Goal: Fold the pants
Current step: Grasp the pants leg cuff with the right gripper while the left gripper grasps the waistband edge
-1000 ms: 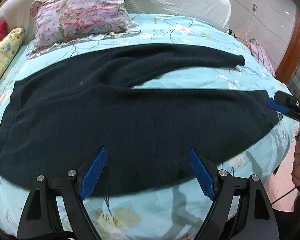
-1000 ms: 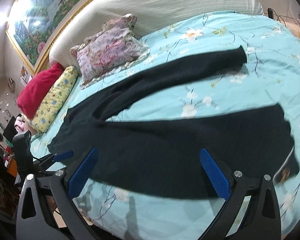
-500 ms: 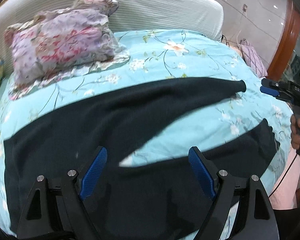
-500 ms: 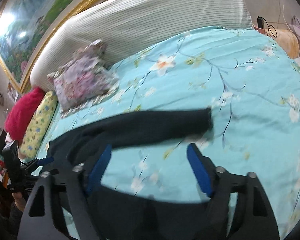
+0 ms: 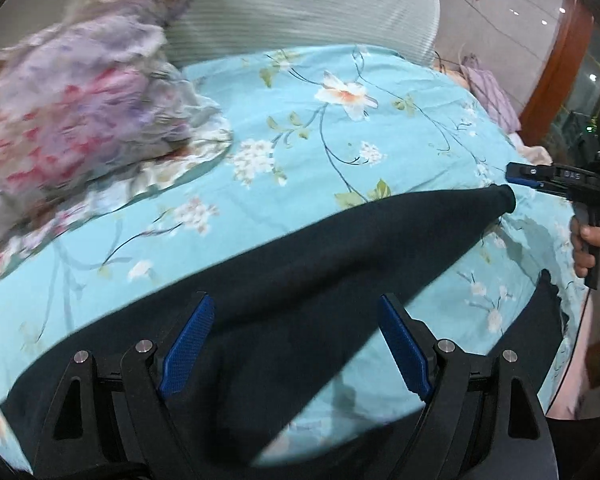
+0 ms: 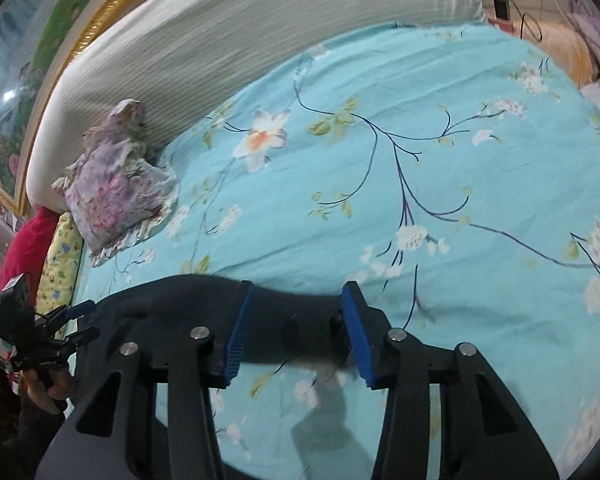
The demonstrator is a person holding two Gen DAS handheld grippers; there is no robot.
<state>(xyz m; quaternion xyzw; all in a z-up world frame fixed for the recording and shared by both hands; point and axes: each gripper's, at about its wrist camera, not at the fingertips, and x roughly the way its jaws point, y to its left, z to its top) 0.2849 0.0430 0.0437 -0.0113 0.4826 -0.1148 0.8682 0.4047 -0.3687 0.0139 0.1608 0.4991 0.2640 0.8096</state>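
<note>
Black pants [image 5: 300, 280] lie spread flat on the turquoise floral bedspread [image 5: 340, 140], legs pointing right. My left gripper [image 5: 296, 340] is open and hovers over the upper part of the far leg. My right gripper [image 6: 296, 328] is open, its blue pads on either side of the far leg's cuff [image 6: 300, 320]. In the left wrist view the right gripper [image 5: 540, 176] sits just past that cuff [image 5: 500, 200]. In the right wrist view the left gripper [image 6: 72, 320] is at the far left. The near leg's end [image 5: 548, 304] shows at the bed edge.
A purple floral pillow [image 5: 80, 120] lies at the back left, against the white ribbed headboard [image 5: 300, 12]. A yellow pillow [image 6: 60, 260] and a red one [image 6: 24, 248] lie at the left. A framed painting [image 6: 32, 48] hangs behind. The bed edge drops away at the right.
Both grippers have moved forward across the pants toward the far leg. The right gripper has come down around the far leg's cuff and narrowed a little.
</note>
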